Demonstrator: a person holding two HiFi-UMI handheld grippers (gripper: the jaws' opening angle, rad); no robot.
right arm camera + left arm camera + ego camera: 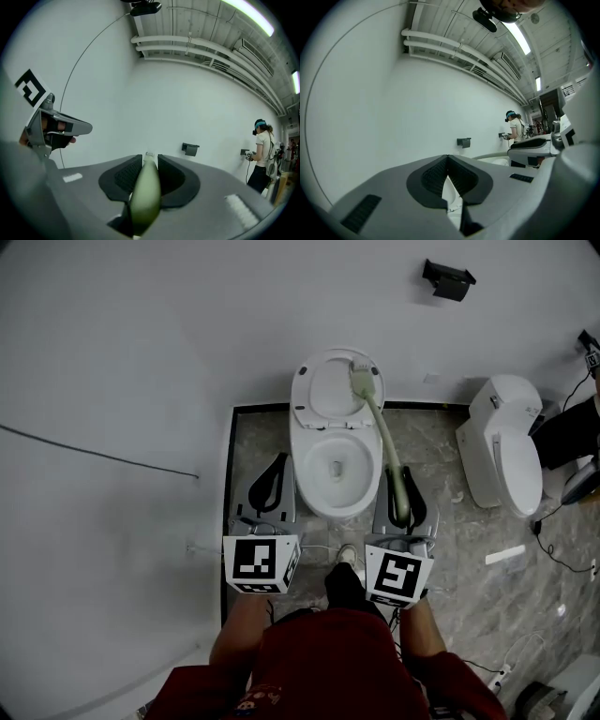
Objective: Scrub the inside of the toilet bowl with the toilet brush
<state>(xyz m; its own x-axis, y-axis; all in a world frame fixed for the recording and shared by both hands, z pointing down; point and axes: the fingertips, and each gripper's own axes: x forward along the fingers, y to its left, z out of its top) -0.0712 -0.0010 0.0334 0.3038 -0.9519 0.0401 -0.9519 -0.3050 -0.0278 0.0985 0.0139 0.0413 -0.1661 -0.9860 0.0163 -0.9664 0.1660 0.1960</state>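
right claw (149, 158) is clamped tight on the brush (145, 197). the green handle fills the gap between the pads and blurs at the bottom edge of the right gripper view. only a small white tip of it shows past the pads, so from there i can't see where it ends.

from the head view the right claw (403, 495) sits just right of the toilet (307, 442). the handle slants up and left from it, across the right rim. the brush head (362, 381) lies up against the raised lid (323, 390), above the bowl (337, 465) and not inside it. the bowl is open, but i can't tell how much water is in it.

left claw (448, 161) is closed with the pad tips meeting and nothing between them. the slim gap lower down shows only a sliver of white porcelain. in the head view it rests just left of the toilet, level with the right one.

both marker cubes (261, 562) hide the hands behind them, and my legs are cut off at the bottom edge.

further out, a second toilet (511, 442) stands to the right, well apart on the grey floor (450, 549). a black holder (448, 279) is fixed on the wall. a person (262, 154) stands far off by that wall, too small for detail.
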